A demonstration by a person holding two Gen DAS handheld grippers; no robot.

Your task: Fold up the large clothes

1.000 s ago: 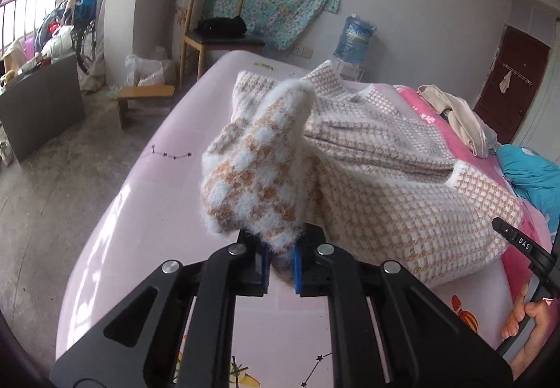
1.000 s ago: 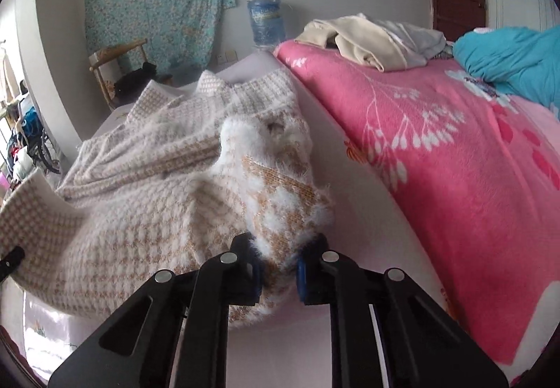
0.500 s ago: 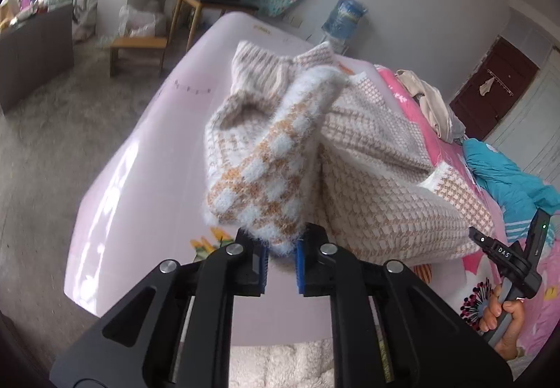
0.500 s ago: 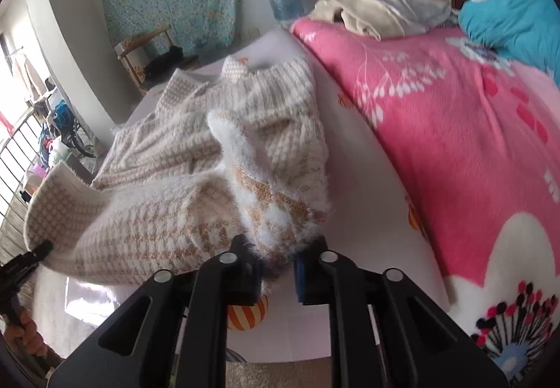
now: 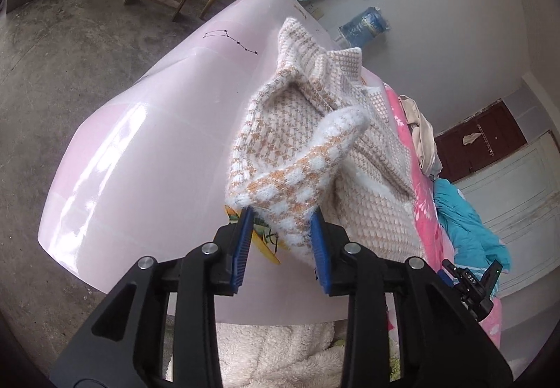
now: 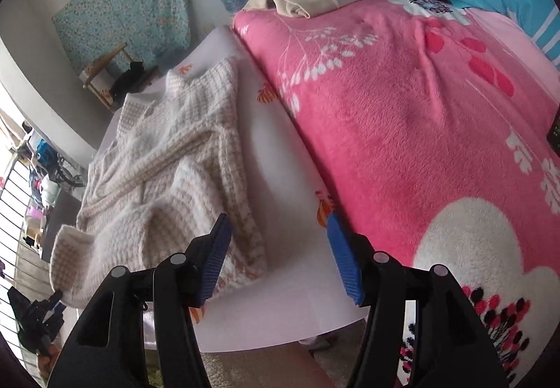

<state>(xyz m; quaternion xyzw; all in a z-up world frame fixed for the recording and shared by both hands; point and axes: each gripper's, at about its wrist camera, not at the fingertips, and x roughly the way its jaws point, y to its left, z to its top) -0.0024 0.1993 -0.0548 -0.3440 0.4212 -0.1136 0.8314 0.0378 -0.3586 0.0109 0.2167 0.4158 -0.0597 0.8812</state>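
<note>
Left claw [image 5: 281, 241]: blue pads spread apart, with the fuzzy cuff of the houndstooth sweater [image 5: 315, 157] lying between them, touching the pads but not pinched. Right claw [image 6: 278, 256]: spread wide, holding nothing, poised above the pale pink sheet [image 6: 280, 185] just beside the sweater's hem. The sweater lies crumpled on that sheet, alongside the bright pink floral blanket [image 6: 402, 115] covering the bed.

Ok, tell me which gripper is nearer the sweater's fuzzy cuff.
Left. The left gripper has the fuzzy cuff between its open fingers; the right gripper is open, empty, beside the sweater.
</note>
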